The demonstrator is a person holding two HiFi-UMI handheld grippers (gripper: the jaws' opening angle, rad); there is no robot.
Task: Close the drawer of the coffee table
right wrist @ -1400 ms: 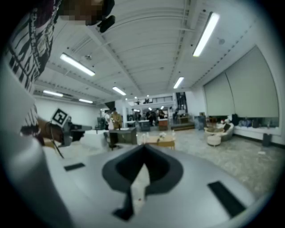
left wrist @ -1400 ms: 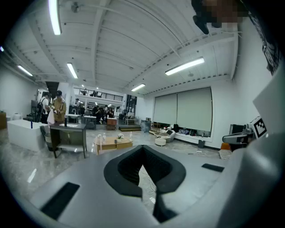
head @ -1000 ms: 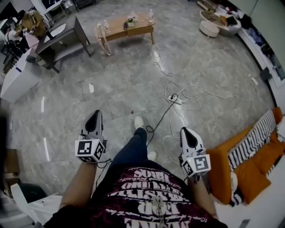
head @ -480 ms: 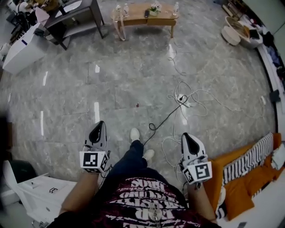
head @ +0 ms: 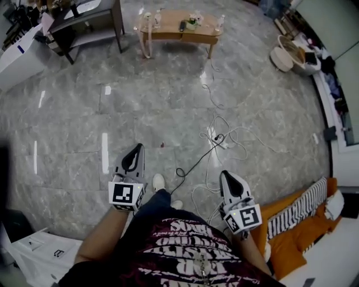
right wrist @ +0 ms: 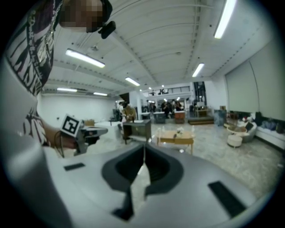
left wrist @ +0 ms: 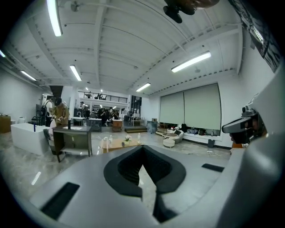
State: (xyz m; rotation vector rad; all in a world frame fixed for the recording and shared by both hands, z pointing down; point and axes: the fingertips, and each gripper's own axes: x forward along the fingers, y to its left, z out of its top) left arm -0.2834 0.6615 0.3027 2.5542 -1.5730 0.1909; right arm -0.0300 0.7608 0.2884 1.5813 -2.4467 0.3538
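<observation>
Approach step, I judge: left gripper (head: 136, 150) and right gripper (head: 226, 176), fingers pressed together and empty, hang far from the coffee table (head: 178, 29); next comes reaching its drawer.

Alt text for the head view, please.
A person on a grey marble floor holds shut, empty left tongs and right tongs forward. The wooden coffee table stands far ahead across the room. Cables trail on the floor between.

2 hand-held grippers (head: 136, 148) (head: 226, 175), 1 coffee tbl (head: 168, 35), 1 dark desk (head: 92, 17), 1 orange sofa (head: 291, 246).
</observation>
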